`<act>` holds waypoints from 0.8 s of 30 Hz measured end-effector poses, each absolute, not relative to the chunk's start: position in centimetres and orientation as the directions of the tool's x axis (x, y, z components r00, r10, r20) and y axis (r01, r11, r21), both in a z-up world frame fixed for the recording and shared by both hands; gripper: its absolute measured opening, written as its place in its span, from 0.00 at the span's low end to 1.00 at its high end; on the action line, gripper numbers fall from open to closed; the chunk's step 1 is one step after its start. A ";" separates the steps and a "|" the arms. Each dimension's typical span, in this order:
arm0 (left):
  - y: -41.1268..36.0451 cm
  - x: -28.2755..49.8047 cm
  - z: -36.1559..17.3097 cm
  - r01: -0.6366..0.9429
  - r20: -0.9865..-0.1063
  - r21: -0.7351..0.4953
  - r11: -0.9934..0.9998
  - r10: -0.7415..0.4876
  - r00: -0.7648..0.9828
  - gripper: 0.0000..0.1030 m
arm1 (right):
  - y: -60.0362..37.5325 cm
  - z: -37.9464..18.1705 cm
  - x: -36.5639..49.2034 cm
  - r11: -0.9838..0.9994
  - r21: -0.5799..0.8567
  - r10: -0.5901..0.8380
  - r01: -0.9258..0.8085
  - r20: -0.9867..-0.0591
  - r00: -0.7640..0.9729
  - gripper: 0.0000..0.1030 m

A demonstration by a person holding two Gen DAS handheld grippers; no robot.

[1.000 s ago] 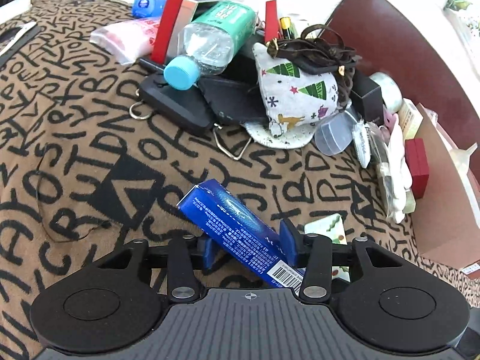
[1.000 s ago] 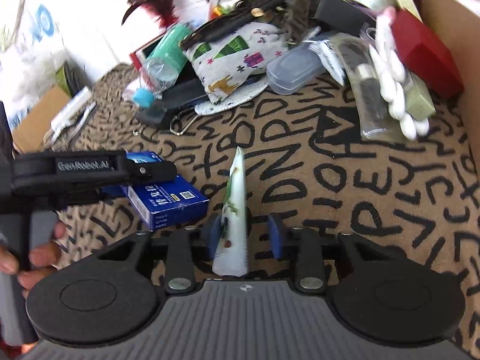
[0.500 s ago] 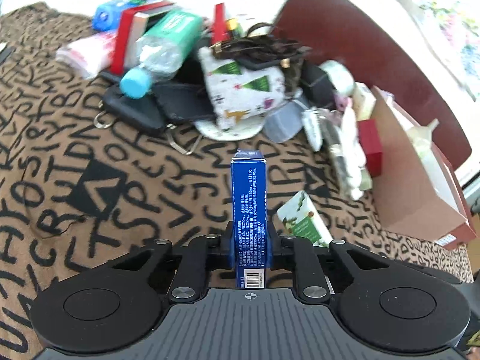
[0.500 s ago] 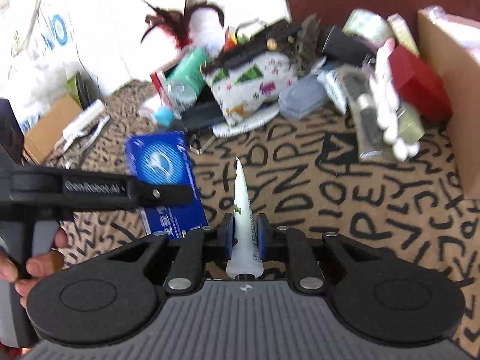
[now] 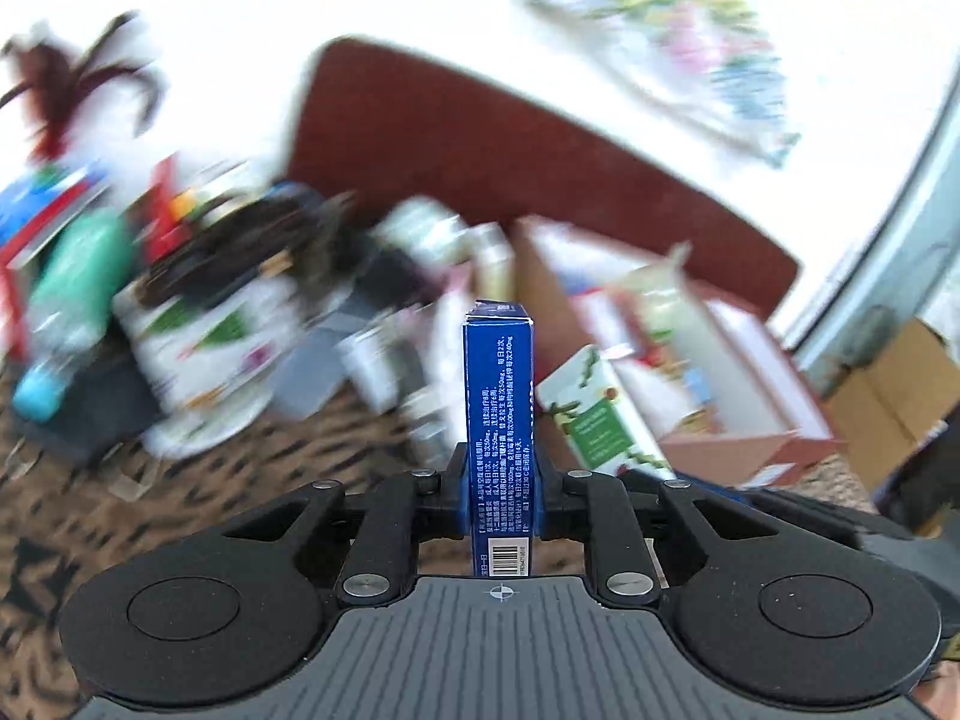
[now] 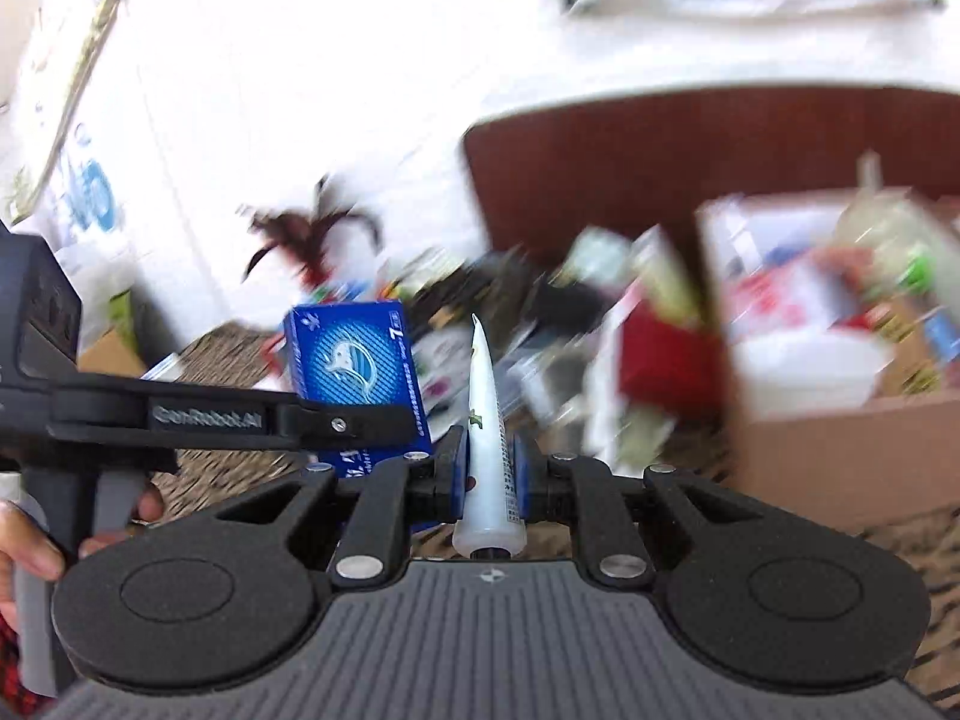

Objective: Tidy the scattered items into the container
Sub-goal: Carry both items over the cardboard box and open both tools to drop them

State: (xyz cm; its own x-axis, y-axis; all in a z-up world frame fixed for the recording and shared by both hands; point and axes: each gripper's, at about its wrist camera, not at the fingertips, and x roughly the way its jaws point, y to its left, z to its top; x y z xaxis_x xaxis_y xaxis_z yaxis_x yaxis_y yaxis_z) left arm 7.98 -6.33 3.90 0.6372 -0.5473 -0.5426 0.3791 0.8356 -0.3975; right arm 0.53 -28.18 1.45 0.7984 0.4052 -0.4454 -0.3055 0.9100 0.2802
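My left gripper (image 5: 499, 495) is shut on a blue medicine box (image 5: 498, 414), held edge-on and lifted off the patterned cloth. The same box (image 6: 354, 372) shows in the right wrist view, with the left gripper (image 6: 360, 423) clamped on it. My right gripper (image 6: 489, 474) is shut on a white tube (image 6: 487, 450) with green print, which shows in the left wrist view (image 5: 594, 414) to the right of the box. The cardboard container (image 6: 840, 444) stands ahead at the right, several items inside; it also shows in the left wrist view (image 5: 738, 450).
A blurred pile of scattered items lies on the cloth: a fabric pouch with green trees (image 5: 204, 336), a green-labelled bottle (image 5: 66, 306), a red box (image 6: 660, 360). A dark red chair back (image 5: 510, 144) stands behind. A brown carton (image 5: 888, 396) sits far right.
Both grippers have risen off the cloth with their objects and swung right toward the cardboard container. The view is now motion-blurred.
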 end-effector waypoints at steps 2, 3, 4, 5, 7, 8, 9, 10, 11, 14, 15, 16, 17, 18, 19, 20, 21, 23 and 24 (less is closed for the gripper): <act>-8.3 8.5 5.4 0.429 -0.512 -0.397 0.811 -0.584 0.630 0.15 | -30.1 2.4 0.7 0.923 0.277 0.367 -0.267 -0.423 0.828 0.17; -9.4 8.8 6.0 0.452 -0.499 -0.390 0.802 -0.597 0.629 0.15 | -31.2 2.8 0.8 0.928 0.278 0.348 -0.248 -0.409 0.843 0.17; -10.5 9.1 6.5 0.471 -0.490 -0.384 0.794 -0.607 0.626 0.15 | -32.3 3.2 0.9 0.935 0.274 0.322 -0.224 -0.398 0.859 0.17; -11.6 9.6 7.0 0.486 -0.483 -0.384 0.785 -0.619 0.619 0.15 | -33.3 3.5 1.1 0.943 0.269 0.294 -0.198 -0.387 0.874 0.17; -13.8 10.5 7.8 0.519 -0.473 -0.398 0.756 -0.654 0.590 0.15 | -35.6 4.1 1.5 0.952 0.268 0.242 -0.146 -0.373 0.896 0.17; -14.9 11.1 8.1 0.533 -0.471 -0.408 0.741 -0.671 0.573 0.15 | -36.8 4.4 1.8 0.957 0.266 0.214 -0.117 -0.369 0.904 0.17; -16.0 11.6 8.4 0.546 -0.469 -0.414 0.728 -0.685 0.558 0.15 | -38.1 4.7 2.1 0.961 0.263 0.185 -0.089 -0.366 0.912 0.17; -17.1 12.0 8.7 0.561 -0.465 -0.417 0.715 -0.698 0.544 0.15 | -39.3 5.0 2.4 0.964 0.259 0.158 -0.063 -0.363 0.918 0.17; -18.3 12.5 8.9 0.572 -0.463 -0.416 0.707 -0.706 0.536 0.15 | -40.4 5.2 2.7 0.966 0.256 0.131 -0.037 -0.361 0.923 0.17; -21.5 14.0 9.1 0.592 -0.466 -0.416 0.690 -0.721 0.513 0.15 | -43.6 5.6 4.1 0.970 0.240 0.060 0.033 -0.369 0.928 0.17; -22.5 14.7 9.0 0.595 -0.470 -0.420 0.686 -0.725 0.504 0.15 | -44.4 5.4 4.8 0.972 0.230 0.039 0.052 -0.376 0.926 0.17; -23.3 15.3 8.9 0.600 -0.473 -0.422 0.680 -0.729 0.495 0.15 | -45.1 5.2 5.5 0.972 0.225 0.023 0.069 -0.383 0.923 0.17; -24.3 16.0 8.7 0.604 -0.474 -0.423 0.675 -0.733 0.487 0.15 | -45.9 5.1 6.2 0.972 0.221 0.011 0.083 -0.392 0.920 0.17; -25.3 16.6 8.6 0.613 -0.475 -0.426 0.666 -0.741 0.475 0.15 | -46.3 4.9 6.7 0.972 0.215 0.001 0.093 -0.400 0.916 0.17; -26.2 17.4 8.3 0.619 -0.477 -0.432 0.656 -0.749 0.460 0.15 | -46.9 4.7 7.1 0.972 0.211 -0.008 0.103 -0.407 0.913 0.17; -27.1 18.1 8.0 0.619 -0.483 -0.437 0.652 -0.751 0.450 0.15 | -47.2 4.5 7.9 0.973 0.204 -0.013 0.108 -0.417 0.909 0.17; -28.0 18.8 7.7 0.617 -0.490 -0.436 0.655 -0.748 0.447 0.15 | -47.5 4.2 8.6 0.973 0.202 -0.017 0.114 -0.427 0.904 0.17; -29.6 20.2 6.7 0.606 -0.509 -0.433 0.668 -0.736 0.447 0.15 | -48.0 3.6 9.9 0.974 0.192 -0.020 0.118 -0.448 0.894 0.17; -30.2 20.9 6.2 0.603 -0.517 -0.435 0.669 -0.734 0.441 0.15 | -48.1 3.2 10.5 0.975 0.184 -0.025 0.122 -0.457 0.889 0.17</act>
State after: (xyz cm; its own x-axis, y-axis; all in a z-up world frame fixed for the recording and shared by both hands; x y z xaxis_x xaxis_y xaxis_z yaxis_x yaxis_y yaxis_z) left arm 20.92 -30.25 6.21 0.4407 -0.7338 -0.5170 0.6035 0.6686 -0.4346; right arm 10.46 -48.14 3.23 0.8893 -0.0250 -0.4566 0.1219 0.9753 0.1841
